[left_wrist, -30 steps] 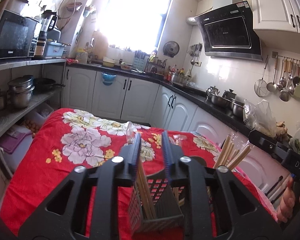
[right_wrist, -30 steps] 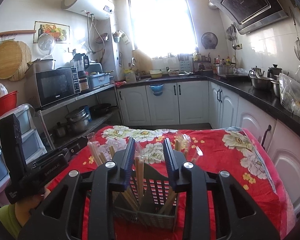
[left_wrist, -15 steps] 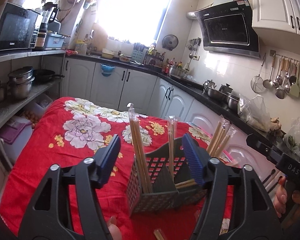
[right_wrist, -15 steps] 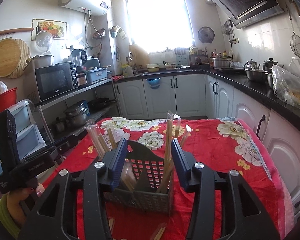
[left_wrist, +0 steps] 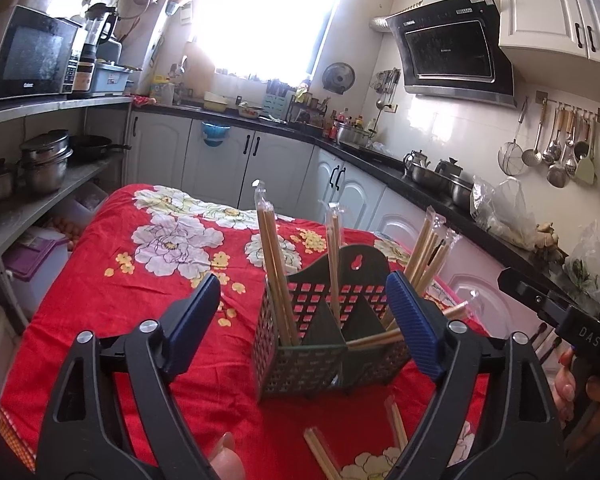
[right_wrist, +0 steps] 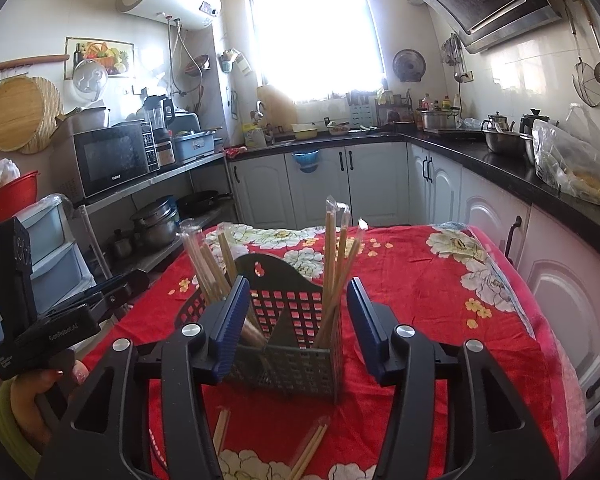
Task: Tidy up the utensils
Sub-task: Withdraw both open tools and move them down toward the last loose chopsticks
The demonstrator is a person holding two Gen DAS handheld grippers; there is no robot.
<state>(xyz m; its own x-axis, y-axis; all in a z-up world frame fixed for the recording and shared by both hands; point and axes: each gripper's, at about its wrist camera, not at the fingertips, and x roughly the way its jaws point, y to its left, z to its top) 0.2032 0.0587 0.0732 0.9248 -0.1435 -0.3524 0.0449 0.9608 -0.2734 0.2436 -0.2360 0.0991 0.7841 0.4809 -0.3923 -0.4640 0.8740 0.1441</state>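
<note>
A dark perforated utensil caddy (left_wrist: 324,344) stands on the red floral tablecloth and holds several wrapped chopstick pairs (left_wrist: 274,256) upright in its compartments. It also shows in the right wrist view (right_wrist: 292,344) with chopsticks (right_wrist: 332,264) leaning in it. My left gripper (left_wrist: 306,320) is open and empty, just in front of the caddy. My right gripper (right_wrist: 298,324) is open and empty, also just in front of it. Loose wrapped chopsticks (left_wrist: 320,452) lie on the cloth before the caddy, and more show in the right wrist view (right_wrist: 312,448).
The table with the red cloth (left_wrist: 148,280) is ringed by white kitchen cabinets (left_wrist: 260,160) and a black counter with pots. A metal shelf with pots (left_wrist: 44,164) stands left. The right hand-held gripper (left_wrist: 560,320) shows at the right edge; the left one (right_wrist: 52,320) at the left.
Both grippers opened, let go of the chopsticks now standing in the caddy, and drew back from it. Loose chopsticks on the cloth came into view.
</note>
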